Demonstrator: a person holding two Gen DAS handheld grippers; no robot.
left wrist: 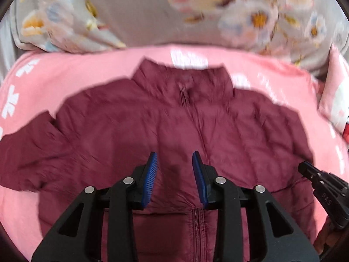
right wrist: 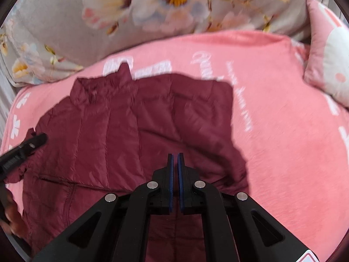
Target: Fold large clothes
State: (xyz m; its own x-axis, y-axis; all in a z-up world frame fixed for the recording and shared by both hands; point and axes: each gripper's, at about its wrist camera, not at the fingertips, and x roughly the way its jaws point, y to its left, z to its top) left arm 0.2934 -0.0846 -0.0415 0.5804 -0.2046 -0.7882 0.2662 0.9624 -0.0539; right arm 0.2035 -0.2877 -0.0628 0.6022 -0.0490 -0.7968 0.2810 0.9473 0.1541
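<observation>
A maroon puffer jacket (left wrist: 130, 126) lies front up on the pink blanket (left wrist: 65, 76), collar at the far side and the zip running down its middle. Its left sleeve (left wrist: 28, 155) spreads out to the left. My left gripper (left wrist: 174, 155) hovers open over the chest, just left of the zip, with nothing between its blue pads. The right gripper (right wrist: 175, 156) is shut and empty above the jacket (right wrist: 113, 131) near its right edge. Each gripper's tip shows in the other view: the right gripper (left wrist: 304, 167) at the jacket's right side, the left gripper (right wrist: 42, 138) at its left side.
A grey floral duvet (right wrist: 65, 32) is bunched along the far side of the blanket (right wrist: 283, 131). A pink pillow with a white cartoon print (right wrist: 331, 54) sits at the far right. Bare blanket lies to the right of the jacket. A hand (right wrist: 11, 220) shows at the lower left.
</observation>
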